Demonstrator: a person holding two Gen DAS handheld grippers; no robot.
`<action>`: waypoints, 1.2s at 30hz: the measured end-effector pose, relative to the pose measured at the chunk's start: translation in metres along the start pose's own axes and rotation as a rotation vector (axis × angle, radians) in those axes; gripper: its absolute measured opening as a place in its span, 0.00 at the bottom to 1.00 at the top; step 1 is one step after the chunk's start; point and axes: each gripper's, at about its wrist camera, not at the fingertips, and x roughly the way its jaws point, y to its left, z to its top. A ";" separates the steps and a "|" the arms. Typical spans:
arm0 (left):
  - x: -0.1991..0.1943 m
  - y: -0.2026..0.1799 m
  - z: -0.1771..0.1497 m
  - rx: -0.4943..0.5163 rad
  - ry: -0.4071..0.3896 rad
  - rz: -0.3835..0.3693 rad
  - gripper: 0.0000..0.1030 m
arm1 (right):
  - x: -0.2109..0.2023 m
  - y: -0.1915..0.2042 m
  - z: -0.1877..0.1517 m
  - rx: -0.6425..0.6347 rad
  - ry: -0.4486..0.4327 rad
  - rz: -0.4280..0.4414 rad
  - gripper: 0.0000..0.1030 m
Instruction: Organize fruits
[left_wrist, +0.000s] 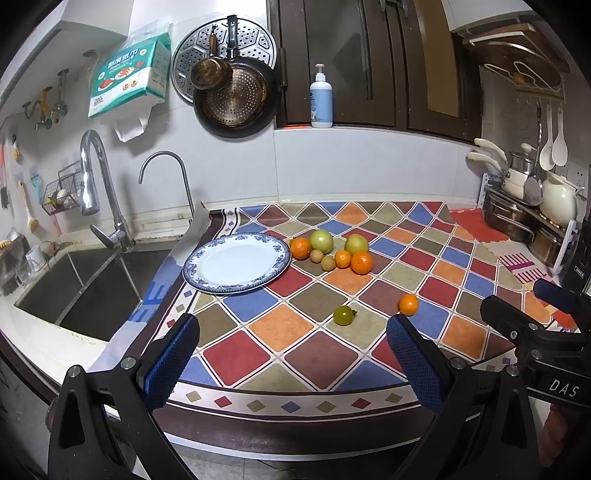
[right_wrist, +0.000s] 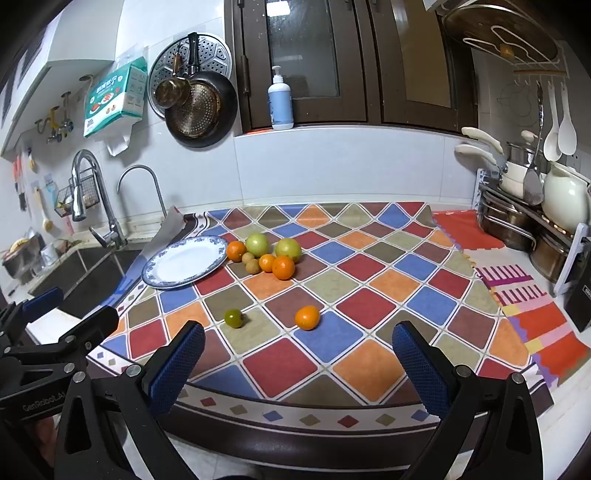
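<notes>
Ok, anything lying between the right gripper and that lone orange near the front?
No: the right wrist view shows only bare patterned cloth between the open right gripper and the lone orange.

a counter (left_wrist: 576, 258) under a checkered cloth (left_wrist: 317, 295) carries a plate (left_wrist: 236, 264) and scattered fruits (left_wrist: 330, 249).

Even indoor light from above fills both my views, and the fruit throws only soft shadows. My fisheye lenses bend the counter edge (left_wrist: 295, 397) and darken the corners. Faint glare sits on the plate (right_wrist: 173, 267); focus stays sharp.
</notes>
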 end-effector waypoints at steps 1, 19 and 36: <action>0.000 0.000 0.000 0.000 -0.001 0.001 1.00 | 0.000 0.000 0.000 -0.001 -0.001 0.000 0.99; -0.002 -0.001 0.001 -0.001 -0.002 -0.003 1.00 | -0.002 0.001 0.001 -0.001 -0.003 0.004 0.99; 0.000 -0.003 0.003 -0.001 0.001 -0.004 1.00 | -0.001 0.001 0.001 -0.002 -0.004 0.005 0.99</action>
